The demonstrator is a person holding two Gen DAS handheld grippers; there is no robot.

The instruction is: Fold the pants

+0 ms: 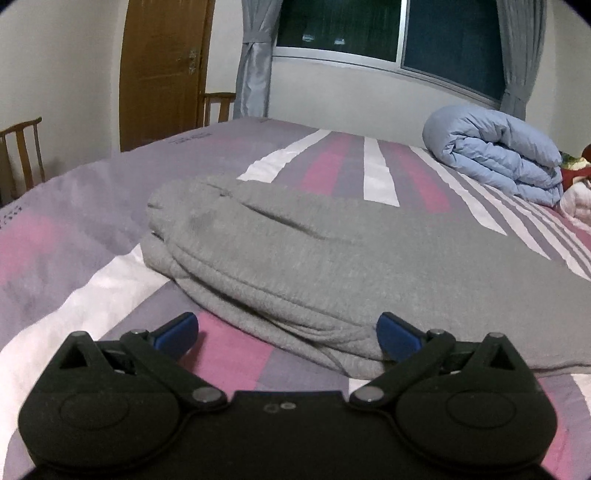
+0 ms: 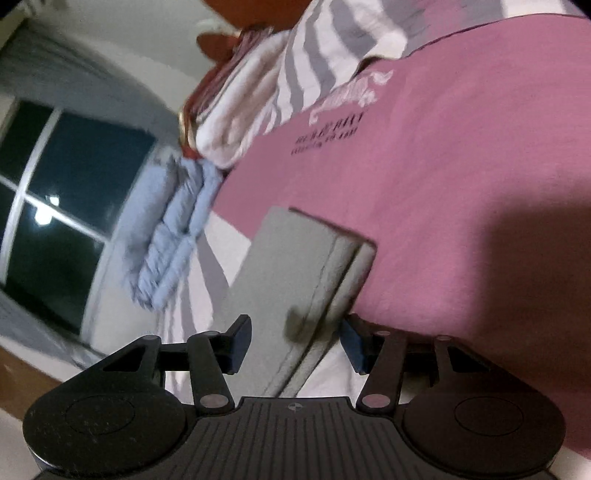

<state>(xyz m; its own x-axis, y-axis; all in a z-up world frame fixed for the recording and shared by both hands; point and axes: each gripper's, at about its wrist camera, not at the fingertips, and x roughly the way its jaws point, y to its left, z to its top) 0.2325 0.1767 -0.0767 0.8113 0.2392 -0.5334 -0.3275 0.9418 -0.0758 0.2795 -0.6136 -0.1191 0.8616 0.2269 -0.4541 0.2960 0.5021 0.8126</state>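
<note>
The grey pants [image 1: 314, 258] lie folded in several layers on the striped bed cover [image 1: 74, 258]. My left gripper [image 1: 288, 336] is open just above the bed at the near folded edge of the pants; its right fingertip [image 1: 397, 334] touches the fabric. In the right wrist view the camera is rolled sideways. The grey pants [image 2: 295, 266] show as a flat folded stack, and my right gripper [image 2: 295, 345] is open with its jaws on either side of the near end of the stack.
A rolled light blue quilt [image 1: 495, 151] lies at the far right of the bed, also seen in the right wrist view [image 2: 173, 229]. Pillows [image 2: 266, 96] lie beyond it. A window [image 1: 388, 33], curtains, a wooden door [image 1: 162, 70] and chairs [image 1: 22, 155] stand behind the bed.
</note>
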